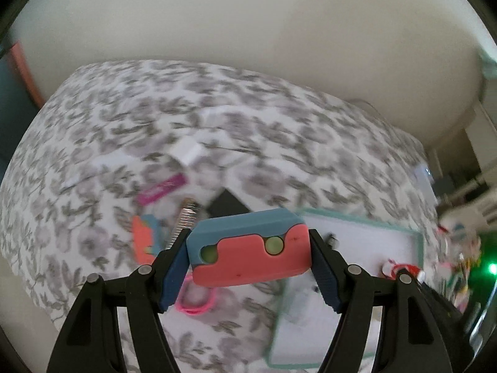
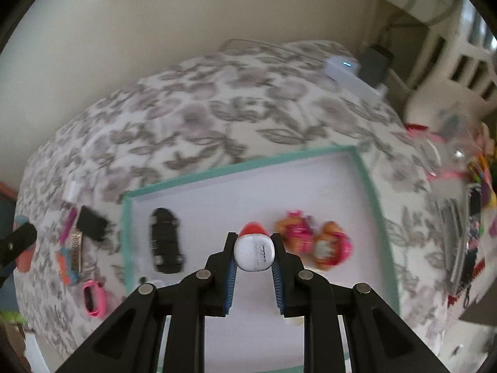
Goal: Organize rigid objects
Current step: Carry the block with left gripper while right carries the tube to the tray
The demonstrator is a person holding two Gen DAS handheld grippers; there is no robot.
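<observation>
Left gripper (image 1: 248, 248): clamped across the ends of a blue-and-coral block (image 1: 248, 248), held above the floral bedspread (image 1: 155, 108).
Right gripper (image 2: 254, 253): pinched tight on a small white-and-red capsule (image 2: 254, 253), over the teal-rimmed tray (image 2: 366, 180).
In tray: black toy skateboard (image 2: 164, 244), two orange-and-pink figures (image 2: 313, 239).

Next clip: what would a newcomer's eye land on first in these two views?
In the left wrist view, the coral-and-blue block clamped in the left gripper, over the floral bedcover. In the right wrist view, the right gripper is shut on a small white-and-red object above the teal-rimmed tray, where a black toy skateboard lies left and two bright dolls right.
</observation>
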